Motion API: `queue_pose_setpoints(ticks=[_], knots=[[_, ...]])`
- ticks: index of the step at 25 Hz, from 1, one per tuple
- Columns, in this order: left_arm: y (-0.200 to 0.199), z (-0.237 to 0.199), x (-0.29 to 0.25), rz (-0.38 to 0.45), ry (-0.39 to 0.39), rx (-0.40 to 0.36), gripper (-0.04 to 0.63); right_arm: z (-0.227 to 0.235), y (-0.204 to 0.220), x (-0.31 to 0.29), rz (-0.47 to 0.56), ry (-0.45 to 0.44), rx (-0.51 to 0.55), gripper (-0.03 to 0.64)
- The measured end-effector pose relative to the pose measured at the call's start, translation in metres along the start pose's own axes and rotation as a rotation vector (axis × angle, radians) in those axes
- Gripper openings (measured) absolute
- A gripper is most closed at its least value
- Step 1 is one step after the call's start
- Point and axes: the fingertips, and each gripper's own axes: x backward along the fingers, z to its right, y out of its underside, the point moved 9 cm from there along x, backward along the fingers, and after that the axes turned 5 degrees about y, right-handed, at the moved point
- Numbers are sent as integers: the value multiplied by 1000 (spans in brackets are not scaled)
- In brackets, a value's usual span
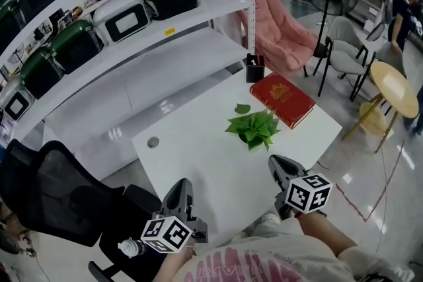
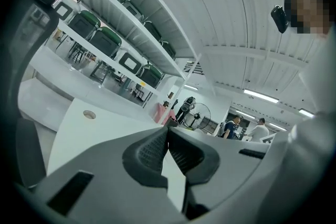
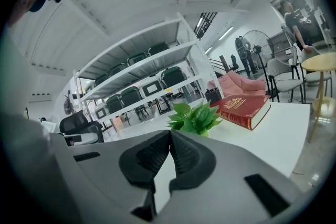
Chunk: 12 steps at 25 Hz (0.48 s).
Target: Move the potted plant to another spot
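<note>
A small potted plant [image 1: 254, 127] with bright green leaves stands right of centre on the white table [image 1: 198, 155]; it also shows just beyond my right jaws [image 3: 195, 118]. My right gripper [image 1: 279, 168] hovers over the table's near right part, a short way in front of the plant, shut and holding nothing. My left gripper [image 1: 181, 193] is at the table's near edge, left of the plant, also shut and empty. In the left gripper view the shut jaws point along the bare tabletop [image 2: 84, 134]; the plant is hidden there.
A red book [image 1: 283, 100] lies just behind the plant, a black pen holder [image 1: 255, 68] at the far edge. A grommet hole [image 1: 153, 142] marks the table's left. White shelves with appliances [image 1: 125, 16] run behind; a black office chair [image 1: 59, 195] stands left, a round wooden table [image 1: 395, 90] right.
</note>
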Motion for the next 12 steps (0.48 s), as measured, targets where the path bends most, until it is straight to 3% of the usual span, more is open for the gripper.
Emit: queue_pose_setpoints(ticks=[7, 12], knots=[[20, 5, -26, -26, -42, 10, 25, 30, 6, -28, -101, -51, 73, 15], [31, 12, -44, -42, -106, 22, 25, 52, 11, -47, -179, -110, 182, 15]])
